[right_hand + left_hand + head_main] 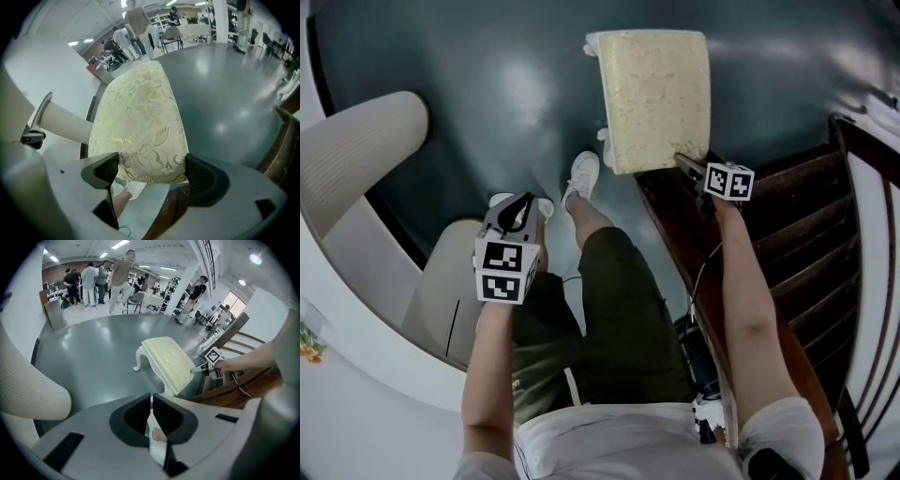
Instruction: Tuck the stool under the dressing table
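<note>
floor (506, 84): dark grey-green, glossy, ceiling lights reflecting off it. stool (656, 94) sits on it. left gripper view shows one white carved leg (138, 363) down on the floor, near legs hidden under the cushion. dark wood dressing table (787, 216) stands just right of the stool. white sneaker (581, 176) planted near the stool. cream ribbed roll (356, 150) at the floor's left edge. far side: chair (136, 298), people (89, 280) standing.

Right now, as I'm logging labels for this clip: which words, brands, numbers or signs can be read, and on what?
No readable text.
Left cube and right cube: black-and-white squares, no letters.
Stool: flower pattern only.
Colourful mark, head view's lower left: too small to read.
</note>
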{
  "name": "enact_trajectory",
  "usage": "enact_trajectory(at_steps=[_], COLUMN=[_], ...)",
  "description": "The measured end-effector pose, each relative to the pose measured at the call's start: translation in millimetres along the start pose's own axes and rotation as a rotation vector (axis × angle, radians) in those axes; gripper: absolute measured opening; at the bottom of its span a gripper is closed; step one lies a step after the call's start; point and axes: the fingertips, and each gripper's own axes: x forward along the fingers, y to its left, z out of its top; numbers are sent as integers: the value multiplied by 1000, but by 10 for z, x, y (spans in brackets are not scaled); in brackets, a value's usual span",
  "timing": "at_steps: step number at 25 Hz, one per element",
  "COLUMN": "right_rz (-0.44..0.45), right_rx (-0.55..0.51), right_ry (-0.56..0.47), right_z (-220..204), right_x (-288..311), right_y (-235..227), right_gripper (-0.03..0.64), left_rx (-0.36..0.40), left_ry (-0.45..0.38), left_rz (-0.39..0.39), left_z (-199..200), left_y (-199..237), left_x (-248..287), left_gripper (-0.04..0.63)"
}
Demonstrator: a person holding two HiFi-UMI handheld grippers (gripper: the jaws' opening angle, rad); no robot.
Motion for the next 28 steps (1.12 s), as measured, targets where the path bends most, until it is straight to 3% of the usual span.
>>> enact_trajectory(at_steps=[5, 12, 21, 28], right_rz=[32, 61, 139, 220], right_rx=[20, -181, -134, -205], right_ry=[-2, 84, 71, 130], right_z=[-24, -360, -517, -575], right_x=[93, 503, 865, 987], right_y=[252, 1256, 2185, 2706], right_gripper=[444, 342, 349, 343], left_rx=[6, -23, -85, -132], left_ry=[4, -1, -24, -23], left_rz=[6, -1, 14, 42], left_z=[-18, -370, -669, -805], left_y=[26, 348, 702, 735], left_x=[-40, -186, -385, -485], left_gripper=[11, 11, 11, 11])
